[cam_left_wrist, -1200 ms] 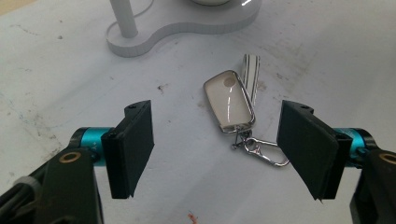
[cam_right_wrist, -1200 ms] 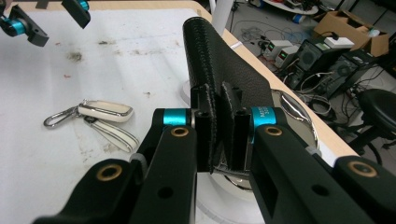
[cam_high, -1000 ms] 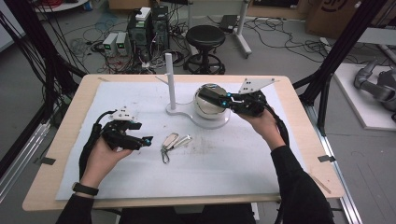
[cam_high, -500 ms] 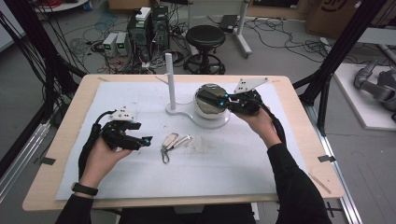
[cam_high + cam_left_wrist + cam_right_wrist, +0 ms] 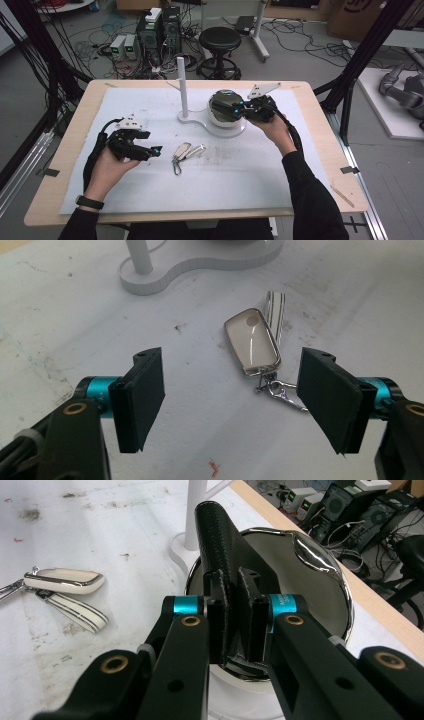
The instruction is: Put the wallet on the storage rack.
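Observation:
A cream key fob (image 5: 182, 150) with a striped strap and a metal clip lies on the white mat. My left gripper (image 5: 155, 151) hovers just left of it, open. In the left gripper view the fob (image 5: 251, 341) lies between and beyond the wide-apart jaws of that gripper (image 5: 235, 400), untouched. My right gripper (image 5: 234, 107) is over a shiny metal bowl (image 5: 220, 106) on a white stand. In the right gripper view this gripper (image 5: 236, 630) is shut on a black textured leather piece (image 5: 220, 545) that sticks up above the bowl (image 5: 310, 580).
The white stand's base (image 5: 200, 122) carries a tall white post (image 5: 182, 85) left of the bowl. The wooden table edge (image 5: 320, 130) runs along the right. Computers, cables and a stool stand on the floor behind the table.
My right gripper has shifted slightly left and down over the bowl with the black piece in it. The left gripper and the key fob have stayed still.

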### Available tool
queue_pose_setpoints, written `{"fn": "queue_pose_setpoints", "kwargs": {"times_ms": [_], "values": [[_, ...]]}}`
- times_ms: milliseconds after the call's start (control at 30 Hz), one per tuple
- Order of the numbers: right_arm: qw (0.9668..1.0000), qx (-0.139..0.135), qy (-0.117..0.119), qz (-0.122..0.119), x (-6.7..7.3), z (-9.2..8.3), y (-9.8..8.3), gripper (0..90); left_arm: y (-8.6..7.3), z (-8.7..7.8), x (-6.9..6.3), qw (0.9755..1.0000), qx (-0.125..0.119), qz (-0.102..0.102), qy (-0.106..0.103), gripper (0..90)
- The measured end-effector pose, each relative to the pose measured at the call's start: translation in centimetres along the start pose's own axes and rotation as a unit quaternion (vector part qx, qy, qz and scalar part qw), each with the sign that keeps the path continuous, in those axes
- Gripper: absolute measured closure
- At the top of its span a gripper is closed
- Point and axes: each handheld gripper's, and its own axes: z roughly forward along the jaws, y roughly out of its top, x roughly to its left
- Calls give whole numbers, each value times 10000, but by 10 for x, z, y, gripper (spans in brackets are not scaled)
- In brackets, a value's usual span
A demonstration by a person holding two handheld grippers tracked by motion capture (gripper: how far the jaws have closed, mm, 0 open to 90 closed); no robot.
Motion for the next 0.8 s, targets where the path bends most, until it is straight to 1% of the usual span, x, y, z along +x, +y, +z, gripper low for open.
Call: {"fn": "queue_pose_setpoints", "kwargs": {"times_ms": [167,233,267,300,333,367,400,433,467,500,633,767,800], "values": [[9999,-13,-69,-85,3,2,1,812,0,1,0,10000,15,42,-12,272],[9999,10,-124,-102,6,1,1,750,0,0,0,10000,4,26,-1,272],[9999,10,-124,-102,6,1,1,750,0,0,0,10000,4,31,2,272],[9998,-18,-161,-112,6,0,0,711,0,0,0,10000,-4,23,6,273],[9997,-43,-221,-40,7,-5,0,671,0,0,0,10000,-9,38,-9,273],[9997,-43,-221,-40,7,-5,0,671,1,0,0,10000,-3,38,-1,273],[9997,-50,-225,-41,6,-7,0,657,1,0,-1,10000,-12,41,2,273],[9997,-82,-246,-2,6,-11,-1,619,2,-1,-1,10000,-13,46,1,272],[9995,-130,-303,23,6,-14,-1,591,2,-1,-1,10000,-18,61,-6,272],[9991,-185,-378,52,7,-21,-3,562,3,0,-1,10000,-24,69,-4,273],[9984,-175,-497,192,8,-34,-7,435,5,0,-1,10000,-42,85,-5,272],[9966,-387,-658,318,13,-52,-18,371,7,-1,-1,9999,-73,80,31,272],[9966,-387,-658,318,13,-52,-18,371,7,-2,-1,9999,-97,85,50,272]]}}
